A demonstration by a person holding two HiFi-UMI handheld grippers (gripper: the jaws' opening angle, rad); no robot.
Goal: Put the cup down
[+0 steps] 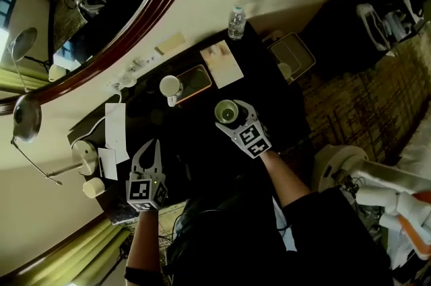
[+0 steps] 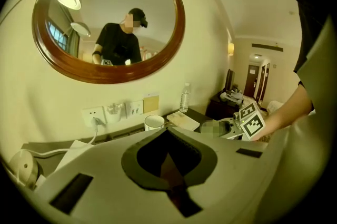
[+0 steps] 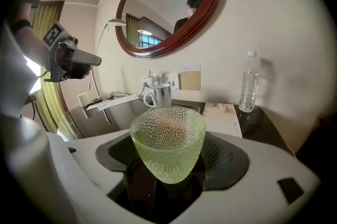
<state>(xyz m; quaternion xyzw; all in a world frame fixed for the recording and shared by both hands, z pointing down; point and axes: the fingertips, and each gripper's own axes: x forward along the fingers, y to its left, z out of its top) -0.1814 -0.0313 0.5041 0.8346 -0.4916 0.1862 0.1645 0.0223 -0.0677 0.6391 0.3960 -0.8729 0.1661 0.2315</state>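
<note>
The right gripper [image 1: 234, 118] had its jaws spread wide and clamped on the green dimpled glass cup [image 3: 167, 139], which it held upright over the dark desk [image 1: 262, 86]. Whether the cup's base touched the desktop could not be told. In the head view, a white mug [image 1: 170, 85] stood at the cup's 10 o'clock. A notepad [image 1: 222, 64] lay at its 12 o'clock, with a water bottle [image 1: 236, 22] beyond it. The left gripper [image 1: 154, 145], at the cup's 8 o'clock, had its jaws pressed together on nothing.

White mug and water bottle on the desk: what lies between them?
A pale pad lies between mug and bottle, clearest in the head view.
</note>
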